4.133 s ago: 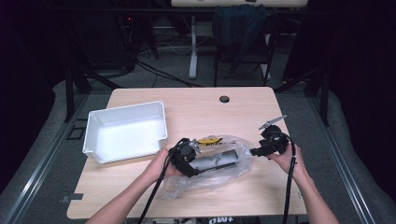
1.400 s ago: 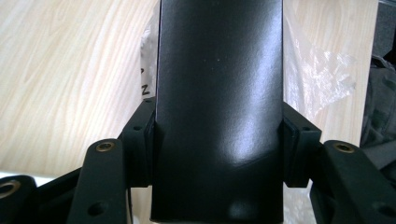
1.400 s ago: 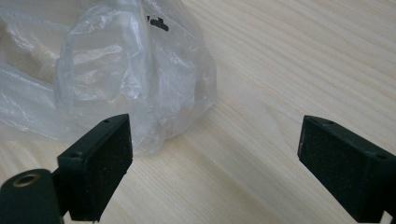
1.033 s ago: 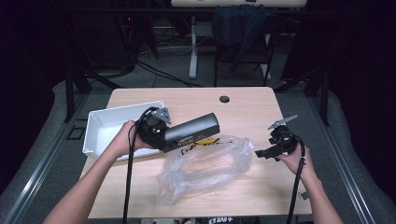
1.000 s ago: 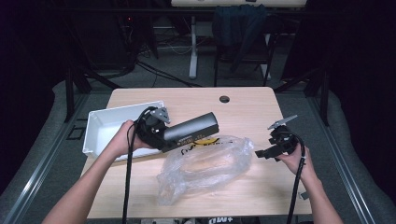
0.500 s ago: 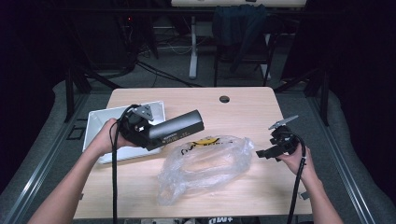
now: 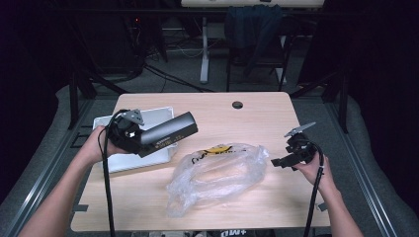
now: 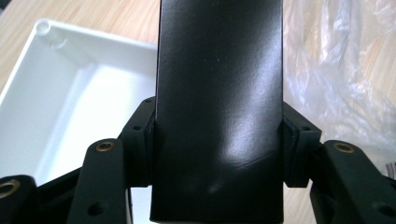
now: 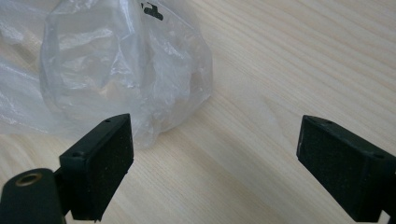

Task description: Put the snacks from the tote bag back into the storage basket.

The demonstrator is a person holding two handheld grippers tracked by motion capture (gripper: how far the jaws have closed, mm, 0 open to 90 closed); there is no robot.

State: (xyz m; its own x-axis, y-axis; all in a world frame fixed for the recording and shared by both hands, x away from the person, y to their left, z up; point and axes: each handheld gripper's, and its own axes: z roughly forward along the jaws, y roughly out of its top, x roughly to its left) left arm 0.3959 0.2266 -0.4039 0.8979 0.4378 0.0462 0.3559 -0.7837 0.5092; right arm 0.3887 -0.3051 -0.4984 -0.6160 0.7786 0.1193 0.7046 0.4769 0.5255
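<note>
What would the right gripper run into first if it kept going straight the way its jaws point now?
Most likely the clear plastic bag. The right gripper is open and aimed across the bare table toward the bag's near end, which lies just ahead of one jaw. Depth is hard to judge.

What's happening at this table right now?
A person works with a gripper in each hand. The left gripper is clamped on a long black box, held in the air above the white tray. The right gripper is open over the table, just beside the clear plastic bag.
</note>
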